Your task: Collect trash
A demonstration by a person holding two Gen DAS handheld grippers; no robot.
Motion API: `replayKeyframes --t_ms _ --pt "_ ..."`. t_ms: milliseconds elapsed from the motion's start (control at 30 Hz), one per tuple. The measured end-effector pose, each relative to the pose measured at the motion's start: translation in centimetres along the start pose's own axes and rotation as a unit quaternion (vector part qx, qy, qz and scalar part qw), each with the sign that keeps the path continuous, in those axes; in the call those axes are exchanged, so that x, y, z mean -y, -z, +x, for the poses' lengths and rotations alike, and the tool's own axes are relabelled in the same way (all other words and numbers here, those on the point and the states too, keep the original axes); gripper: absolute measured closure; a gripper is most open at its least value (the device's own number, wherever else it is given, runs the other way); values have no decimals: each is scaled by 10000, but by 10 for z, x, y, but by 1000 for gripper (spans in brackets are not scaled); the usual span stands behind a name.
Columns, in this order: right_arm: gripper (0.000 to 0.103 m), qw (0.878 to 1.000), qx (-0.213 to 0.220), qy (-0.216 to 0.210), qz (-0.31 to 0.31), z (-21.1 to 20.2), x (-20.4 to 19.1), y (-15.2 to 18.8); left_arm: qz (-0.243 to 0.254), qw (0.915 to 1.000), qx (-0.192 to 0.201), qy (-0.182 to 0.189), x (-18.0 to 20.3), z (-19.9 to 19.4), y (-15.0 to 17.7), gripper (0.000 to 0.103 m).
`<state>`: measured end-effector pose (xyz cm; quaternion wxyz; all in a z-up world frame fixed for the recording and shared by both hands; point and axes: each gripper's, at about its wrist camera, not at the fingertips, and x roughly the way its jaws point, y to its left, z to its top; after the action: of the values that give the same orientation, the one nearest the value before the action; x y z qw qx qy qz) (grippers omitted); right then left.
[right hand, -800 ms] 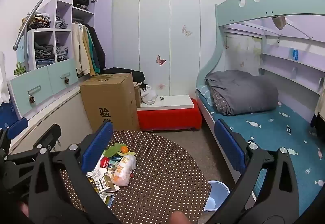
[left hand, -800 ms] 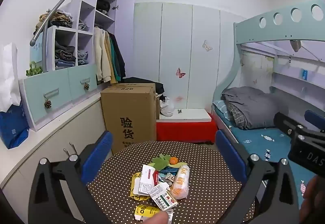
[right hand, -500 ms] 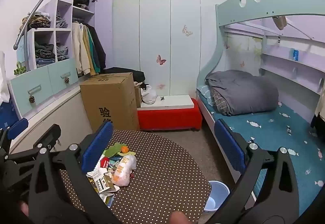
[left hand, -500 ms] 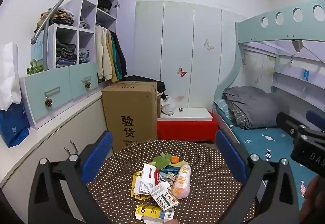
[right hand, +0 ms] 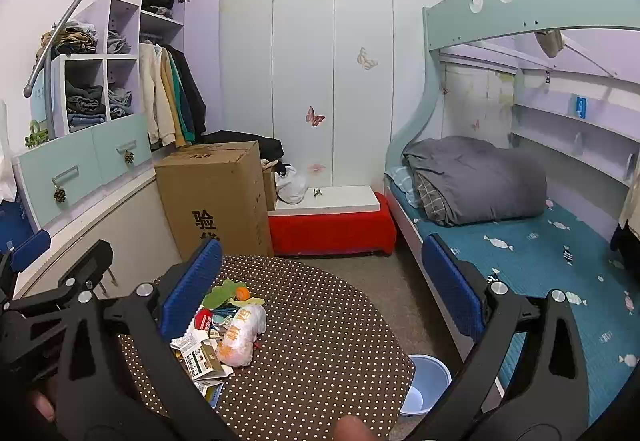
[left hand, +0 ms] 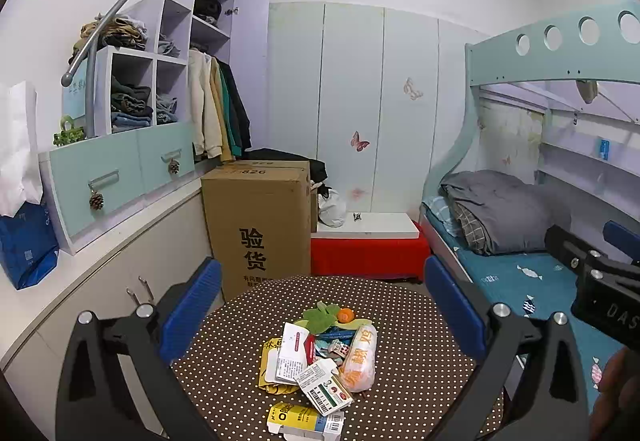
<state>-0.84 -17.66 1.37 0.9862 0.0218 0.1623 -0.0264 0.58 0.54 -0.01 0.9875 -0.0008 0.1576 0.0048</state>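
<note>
Step in hand looks like pre-grasp: nothing picked yet, both tools hang above the near edge of the round polka-dot table (left hand: 420, 325), tilted slightly down toward the trash pile (left hand: 320, 357).

Left gripper (left hand: 322, 303): jaws spread wide, nothing between them. Right gripper (right hand: 320, 287): same, wide apart and empty. In the right wrist view the left tool sits at the far left edge.

Pile sits near the table's middle, items overlapping:
- white-orange snack bag (left hand: 360, 359), long axis running roughly away from the camera, slightly tilted, lying flat. In the right view it sits just beside the right gripper's left finger.
- yellow-white carton (left hand: 306, 417) nearest the table edge, long axis across the view, left to right.
- white box with barcode (left hand: 324, 387), lying diagonal, touching the snack bag.
- white card packet (left hand: 294, 355) propped on a yellow wrapper, long axis near vertical in the frame.
- green leaf-shaped scrap (left hand: 320, 319) and small orange round piece (left hand: 345, 315) at the far end.

Blue bin (right hand: 428, 381) stands on the floor just beside the table's right edge, partly hidden by it; looks like the drop target.

Next move, my read: pick 1 item, probably the carton or snack bag since they are outermost. Close across the short axis, so for the snack bag the approach as aimed suits; the carton needs a wrist turn. Flat cartons call for a low approach.
</note>
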Motion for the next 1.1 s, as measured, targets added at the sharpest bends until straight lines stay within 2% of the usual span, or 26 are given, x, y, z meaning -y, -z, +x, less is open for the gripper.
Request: replayKeyframes --t_ms 1100 --pt "5 10000 -73 21 -18 6 -3 3 -25 10000 -83 -6 3 11 11 4"
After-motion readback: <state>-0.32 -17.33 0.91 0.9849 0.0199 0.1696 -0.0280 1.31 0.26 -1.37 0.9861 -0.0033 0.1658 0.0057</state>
